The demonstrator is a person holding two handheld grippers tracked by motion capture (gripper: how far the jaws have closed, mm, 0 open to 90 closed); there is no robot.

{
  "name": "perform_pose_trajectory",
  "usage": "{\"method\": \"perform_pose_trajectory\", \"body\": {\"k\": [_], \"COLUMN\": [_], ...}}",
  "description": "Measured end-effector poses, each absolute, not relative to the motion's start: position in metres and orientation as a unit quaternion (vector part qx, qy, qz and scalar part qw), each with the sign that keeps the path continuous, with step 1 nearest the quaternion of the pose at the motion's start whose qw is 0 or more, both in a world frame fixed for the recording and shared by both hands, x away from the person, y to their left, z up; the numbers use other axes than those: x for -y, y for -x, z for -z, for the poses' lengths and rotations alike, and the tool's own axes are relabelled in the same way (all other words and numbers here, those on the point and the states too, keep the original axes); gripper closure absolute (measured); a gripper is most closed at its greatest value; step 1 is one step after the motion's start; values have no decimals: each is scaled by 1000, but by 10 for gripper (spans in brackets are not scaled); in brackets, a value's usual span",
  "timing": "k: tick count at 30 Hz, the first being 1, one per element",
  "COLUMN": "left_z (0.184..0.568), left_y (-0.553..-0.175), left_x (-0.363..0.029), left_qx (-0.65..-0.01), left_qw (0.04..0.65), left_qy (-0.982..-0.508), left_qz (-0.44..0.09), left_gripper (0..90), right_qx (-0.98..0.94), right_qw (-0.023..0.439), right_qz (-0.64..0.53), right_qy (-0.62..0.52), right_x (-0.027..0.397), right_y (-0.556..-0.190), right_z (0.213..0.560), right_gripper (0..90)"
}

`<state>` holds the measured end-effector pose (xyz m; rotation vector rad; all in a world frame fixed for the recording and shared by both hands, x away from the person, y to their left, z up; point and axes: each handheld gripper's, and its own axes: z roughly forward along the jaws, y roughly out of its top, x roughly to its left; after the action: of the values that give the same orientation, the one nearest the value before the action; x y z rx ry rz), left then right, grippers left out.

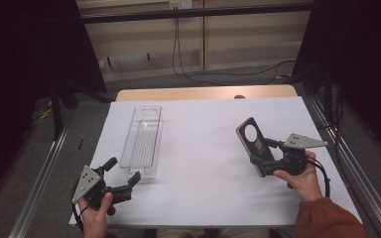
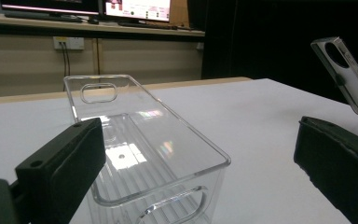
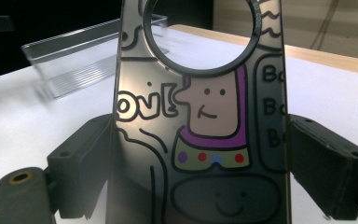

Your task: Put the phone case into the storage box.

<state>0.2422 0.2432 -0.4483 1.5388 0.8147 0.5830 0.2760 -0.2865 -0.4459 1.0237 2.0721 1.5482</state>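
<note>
The right gripper [image 1: 267, 157] is clamped on a flat dark plastic card with a large round hole near its top and a cartoon drawing on its face [image 1: 253, 144]. In the right gripper view the two black jaws press on the card's [image 3: 205, 116] long edges, so it is firmly grasped and held upright, lifted off the white desk [image 1: 208, 163] over its right half, near the right edge.

The long clear plastic bin with ribbed floor and slot handles [image 1: 143, 141] lies on the left half of the desk, running from the near edge toward the far one, and nothing is in it. The left gripper [image 1: 121, 181] waits at the near left corner, its jaws spread wide and holding nothing, just beside the bin's [image 2: 144, 154] near end.

By my reading, the pickup is done: the card is in hand. What is left is carrying it across to the bin, well apart from it now, lowering it inside and letting go.
</note>
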Motion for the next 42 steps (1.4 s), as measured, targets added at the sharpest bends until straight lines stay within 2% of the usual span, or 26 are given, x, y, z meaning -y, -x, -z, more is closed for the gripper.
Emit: {"method": "perform_pose_trajectory", "body": {"k": [21,26,32,42], "left_z": [446,443,440,430], "left_y": [-248,-248,-250,-255], "left_x": [-224,-216,-207,-186], "left_qx": [-310,-301,-286,-236], "left_qw": [619,624,598,603], "left_qy": [-691,-690,-717,-743], "left_qz": [-206,-208,-217,-169], "left_gripper": [34,33,32,33], "right_qx": [-751,-753,-754,-762], "right_qw": [143,137,130,117], "right_qz": [-568,-572,-575,-576], "right_qy": [-305,-296,-288,-272], "right_x": [245,239,234,225], "right_y": [-265,-263,-261,-259], "right_z": [443,441,440,438], "right_gripper": [122,122,122,122]}}
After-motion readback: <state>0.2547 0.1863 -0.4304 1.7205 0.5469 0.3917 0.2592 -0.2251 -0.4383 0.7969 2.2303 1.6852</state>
